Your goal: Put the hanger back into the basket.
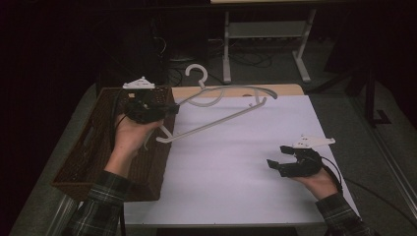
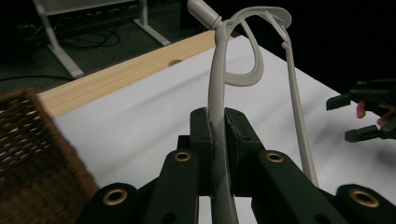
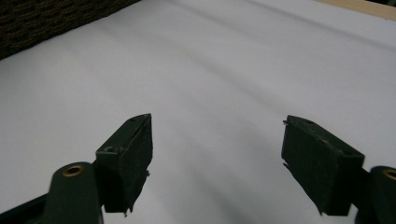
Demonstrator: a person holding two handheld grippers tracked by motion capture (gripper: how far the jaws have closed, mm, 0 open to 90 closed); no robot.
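The left claw point(image 2: 218, 140) is squeezing a white hanger point(image 1: 223, 114) (lifted off the bench point(image 1: 236, 167)), while the right claw point(image 1: 278, 157) is hanging wide open.

- The basket point(image 1: 98, 147) sits along the table's point(image 1: 236, 187) left edge.
- The left gripper point(image 1: 169, 109) is above the basket's far right corner, clamping one end of the hanger point(image 1: 216, 123).
- The hanger reaches from there over the table's far left part, its hook toward the far edge.
- The right gripper point(image 1: 278, 157) is near the table's right edge, jaws apart, well apart from the hanger.
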